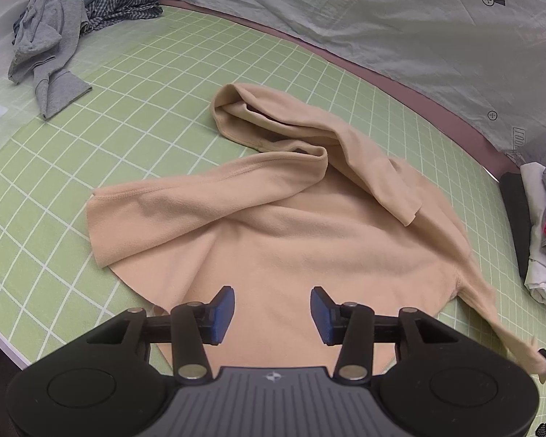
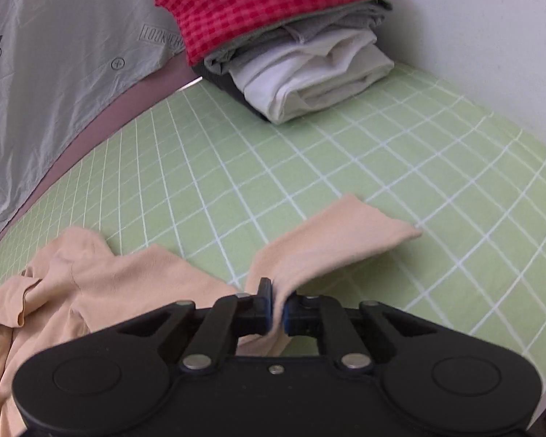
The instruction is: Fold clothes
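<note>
Left wrist: green grid mat [image 1: 156,116] | left hand-held gripper [image 1: 272,313] agape | right hand-held gripper [image 2: 278,309] clamps beige garment [image 2: 331,233]

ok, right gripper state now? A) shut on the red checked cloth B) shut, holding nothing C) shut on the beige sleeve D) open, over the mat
C: the right gripper has its jaws pinched on the beige sleeve, whose end lies beyond on the mat.

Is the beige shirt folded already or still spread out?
Not folded: the beige shirt lies rumpled on the green sheet, one sleeve thrown across it, the other pinched in the right tongs.
</note>
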Available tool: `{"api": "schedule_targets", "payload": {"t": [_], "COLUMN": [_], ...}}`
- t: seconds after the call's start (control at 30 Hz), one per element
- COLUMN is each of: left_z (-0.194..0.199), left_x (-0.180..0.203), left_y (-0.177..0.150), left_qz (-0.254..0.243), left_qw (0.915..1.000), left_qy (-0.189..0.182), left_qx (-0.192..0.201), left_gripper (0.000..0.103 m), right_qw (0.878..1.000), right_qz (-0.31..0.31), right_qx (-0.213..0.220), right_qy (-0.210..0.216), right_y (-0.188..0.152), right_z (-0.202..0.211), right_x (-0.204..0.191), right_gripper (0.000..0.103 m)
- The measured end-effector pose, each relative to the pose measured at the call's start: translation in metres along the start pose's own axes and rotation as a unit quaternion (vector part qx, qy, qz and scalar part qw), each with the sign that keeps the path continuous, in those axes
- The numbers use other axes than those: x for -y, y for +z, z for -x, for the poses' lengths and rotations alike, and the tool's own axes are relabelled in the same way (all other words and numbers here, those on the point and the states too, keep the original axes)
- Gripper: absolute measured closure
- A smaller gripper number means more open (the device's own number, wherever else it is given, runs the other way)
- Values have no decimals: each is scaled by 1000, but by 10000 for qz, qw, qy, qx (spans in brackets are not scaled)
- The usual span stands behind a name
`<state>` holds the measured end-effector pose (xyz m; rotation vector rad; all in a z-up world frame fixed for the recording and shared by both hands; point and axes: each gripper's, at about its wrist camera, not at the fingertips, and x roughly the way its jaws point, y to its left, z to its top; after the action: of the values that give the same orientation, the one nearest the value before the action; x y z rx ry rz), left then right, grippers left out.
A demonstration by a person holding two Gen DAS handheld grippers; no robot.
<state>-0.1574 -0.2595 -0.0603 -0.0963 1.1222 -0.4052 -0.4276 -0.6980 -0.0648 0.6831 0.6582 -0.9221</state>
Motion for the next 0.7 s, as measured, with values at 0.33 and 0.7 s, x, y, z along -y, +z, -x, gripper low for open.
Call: {"api": "schedule_targets", "payload": {"t": [0.33, 0.7], "left_z": [8, 7], "left_x": [-20, -55], "left_y": [-2, 9], "left_qz": [131, -97], "left_qw": [9997, 9985], "left_qy": [204, 533], "left_qx": [68, 117], "left_gripper": [49, 36], "right_qw": [9949, 9971], "right_qz": [-457, 108], "right_qx": [216, -115], "right_qy": [-868, -738], "right_y": [34, -50], "right_z": [-10, -2], "right_x": [39, -59], "right_gripper": [65, 24]}}
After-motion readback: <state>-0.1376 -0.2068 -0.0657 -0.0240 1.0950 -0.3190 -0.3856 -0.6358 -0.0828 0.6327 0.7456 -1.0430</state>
